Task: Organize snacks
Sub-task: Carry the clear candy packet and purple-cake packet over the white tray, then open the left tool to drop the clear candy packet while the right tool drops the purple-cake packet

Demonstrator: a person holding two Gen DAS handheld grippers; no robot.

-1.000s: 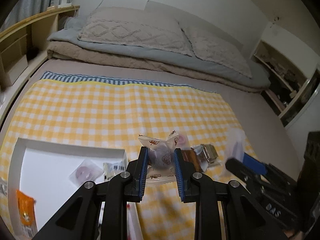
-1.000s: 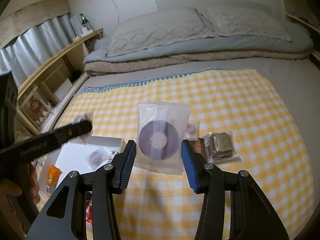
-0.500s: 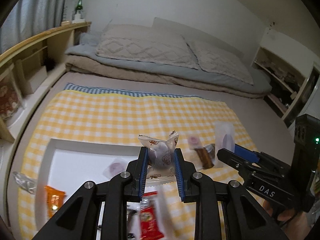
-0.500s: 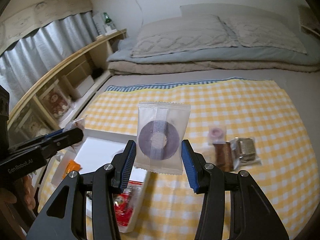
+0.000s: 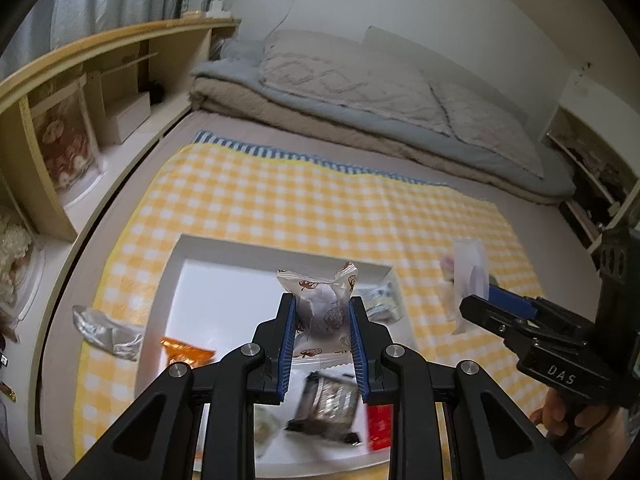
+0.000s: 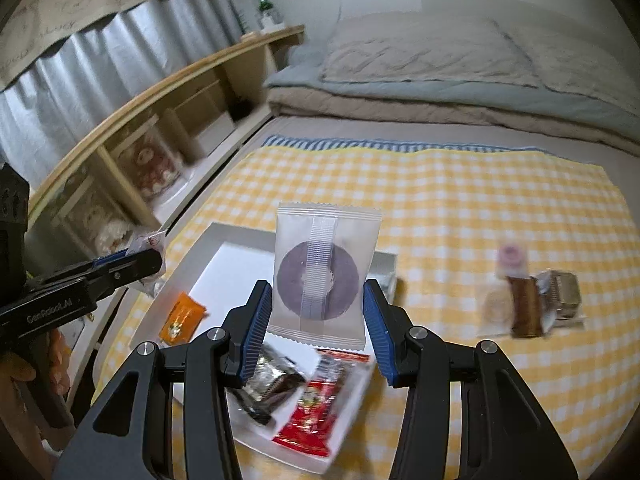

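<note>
My left gripper [image 5: 322, 316] is shut on a small crinkled wrapper with brown prints [image 5: 320, 292], held above the white tray [image 5: 188, 256]. In the right wrist view my right gripper [image 6: 317, 292] is shut on a clear packet with a dark ring cookie [image 6: 320, 248], over the tray's [image 6: 224, 232] right side. An orange packet [image 6: 182, 316], a silver-dark packet [image 6: 268, 384] and a red packet [image 6: 320, 404] lie in the tray. A pink ring packet [image 6: 512, 260], a brown bar [image 6: 524, 308] and a silvery packet [image 6: 564, 292] lie on the checked cloth to the right.
The yellow checked cloth [image 5: 320, 208] covers a bed. Pillows and folded blankets [image 5: 360, 92] lie at the far end. A wooden shelf unit [image 5: 80, 92] runs along the left. A crumpled silver wrapper [image 5: 104, 328] lies left of the tray.
Both grippers have moved left across the cloth with their snacks, from beside the loose pile to above the tray. Neither grip has changed.
</note>
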